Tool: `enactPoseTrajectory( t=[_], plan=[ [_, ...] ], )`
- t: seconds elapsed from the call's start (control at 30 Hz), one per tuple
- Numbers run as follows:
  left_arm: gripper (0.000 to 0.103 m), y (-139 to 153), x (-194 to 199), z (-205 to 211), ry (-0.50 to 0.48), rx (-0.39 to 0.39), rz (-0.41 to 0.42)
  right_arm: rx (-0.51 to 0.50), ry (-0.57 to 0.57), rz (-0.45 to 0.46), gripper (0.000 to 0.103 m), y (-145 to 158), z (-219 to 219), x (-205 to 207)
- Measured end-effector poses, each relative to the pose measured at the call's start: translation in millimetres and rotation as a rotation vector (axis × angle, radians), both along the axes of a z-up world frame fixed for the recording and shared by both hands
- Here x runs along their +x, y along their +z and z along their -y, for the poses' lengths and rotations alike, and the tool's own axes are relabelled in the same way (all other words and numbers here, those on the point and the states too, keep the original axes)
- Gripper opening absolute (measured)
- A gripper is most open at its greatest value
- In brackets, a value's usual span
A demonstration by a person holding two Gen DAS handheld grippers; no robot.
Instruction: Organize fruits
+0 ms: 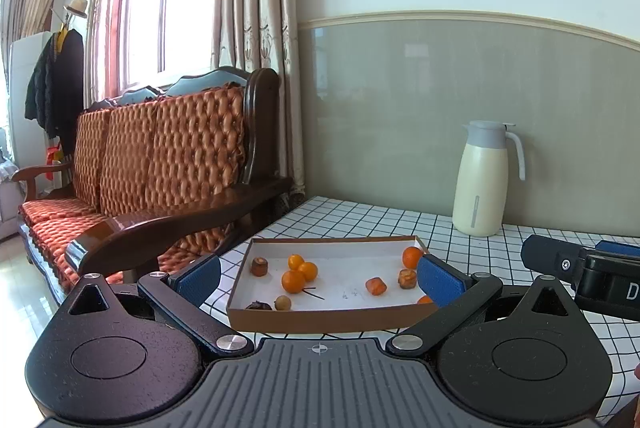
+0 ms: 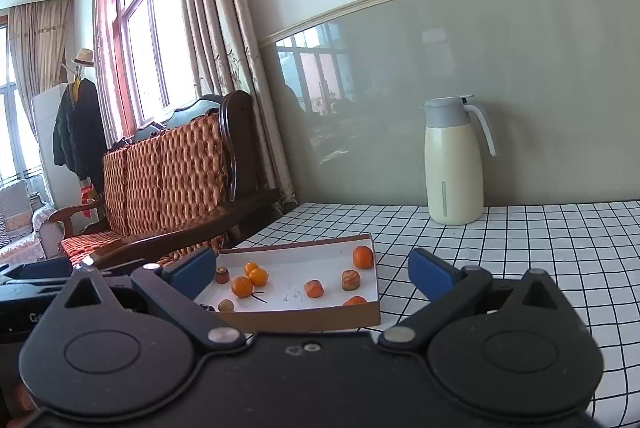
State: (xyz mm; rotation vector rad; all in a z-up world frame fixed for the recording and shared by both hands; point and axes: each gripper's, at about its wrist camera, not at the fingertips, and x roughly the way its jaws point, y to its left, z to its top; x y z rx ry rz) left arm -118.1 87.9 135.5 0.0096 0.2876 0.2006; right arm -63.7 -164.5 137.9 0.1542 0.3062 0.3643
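Note:
A shallow cardboard tray (image 1: 320, 320) (image 2: 304, 320) with a white floor lies on the checked tablecloth (image 1: 360, 216) (image 2: 520, 248). Inside are several small orange fruits, three clustered at left (image 1: 298, 270) (image 2: 250, 278) and one at the far right corner (image 1: 412, 256) (image 2: 363, 256), plus brownish pieces (image 1: 259, 266) (image 2: 351, 280) and a pale round one (image 1: 283, 302) (image 2: 226, 305). My left gripper (image 1: 320, 280) is open just in front of the tray, with nothing between its blue pads. My right gripper (image 2: 314, 272) is open too, near the tray's front right corner, empty.
A cream thermos jug (image 1: 482, 179) (image 2: 456, 163) stands at the back of the table by the grey wall. A wooden sofa with orange cushions (image 1: 160, 163) (image 2: 168, 179) sits left of the table edge. The right gripper's body (image 1: 592, 276) shows at the right in the left wrist view.

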Motion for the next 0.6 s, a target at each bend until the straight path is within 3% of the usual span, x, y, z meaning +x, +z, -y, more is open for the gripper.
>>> enactPoseTrajectory(
  t=[0.6],
  plan=[
    [0.103,-7.0,-0.9,-7.2,0.011,-0.010,-0.015,-0.055,-0.012,-0.048,0.097,-9.5,-6.1,2.8]
  ],
)
